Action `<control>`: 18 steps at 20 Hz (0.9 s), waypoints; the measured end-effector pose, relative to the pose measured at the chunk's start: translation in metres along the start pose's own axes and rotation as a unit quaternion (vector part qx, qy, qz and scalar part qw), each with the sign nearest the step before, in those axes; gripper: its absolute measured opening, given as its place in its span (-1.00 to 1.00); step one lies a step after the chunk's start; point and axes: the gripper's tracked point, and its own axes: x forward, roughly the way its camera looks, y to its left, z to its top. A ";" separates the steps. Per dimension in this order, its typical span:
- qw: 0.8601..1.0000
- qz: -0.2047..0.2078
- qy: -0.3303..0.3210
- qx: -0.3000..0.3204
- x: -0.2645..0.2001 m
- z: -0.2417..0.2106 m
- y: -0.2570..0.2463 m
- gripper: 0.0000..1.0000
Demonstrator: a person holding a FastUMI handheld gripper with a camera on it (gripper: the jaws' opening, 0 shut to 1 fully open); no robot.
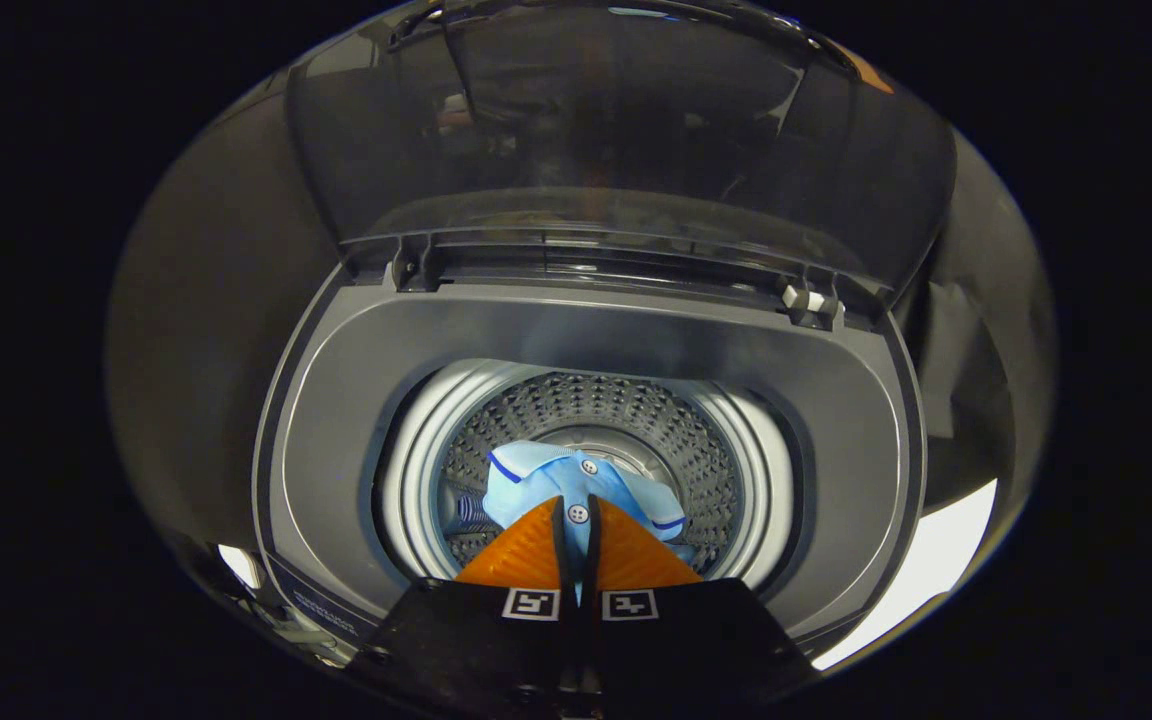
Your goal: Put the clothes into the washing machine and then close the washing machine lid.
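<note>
Clothing sits in the drum already: from the gripper view, a light blue garment (pixel 576 490) with darker blue trim and small white buttons lies crumpled at the bottom of the washing machine (pixel 336 420), inside the perforated steel drum (pixel 636 410). The gripper (pixel 577 510) hangs above the opening and points down into it, its two fingers nearly together with a narrow slit between the tips; the jaws stand narrow. A strip of the blue cloth shows through that slit, but the cloth appears to lie below the tips, down in the drum, and I cannot be sure from this angle whether the fingers pinch a fold of it or merely hover over it; it looks more like the latter. A second, striped piece (pixel 471 512) seems to peek out beside the garment against the drum wall, though it is too small to name. Beyond the drum, the transparent lid (pixel 616 130) stands raised on its hinges at the back of the tub rim, fully open. By my reading, the loading part is done or close to done, and the remaining part is whole: the lid has yet to be brought down and shut over the opening.
</note>
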 end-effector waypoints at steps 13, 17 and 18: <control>0.998 0.027 -0.035 0.038 -0.039 0.012 -0.001 0.93; 0.992 0.033 -0.122 0.014 -0.086 0.060 0.001 0.93; 0.988 0.038 -0.151 0.008 -0.102 0.072 0.005 0.93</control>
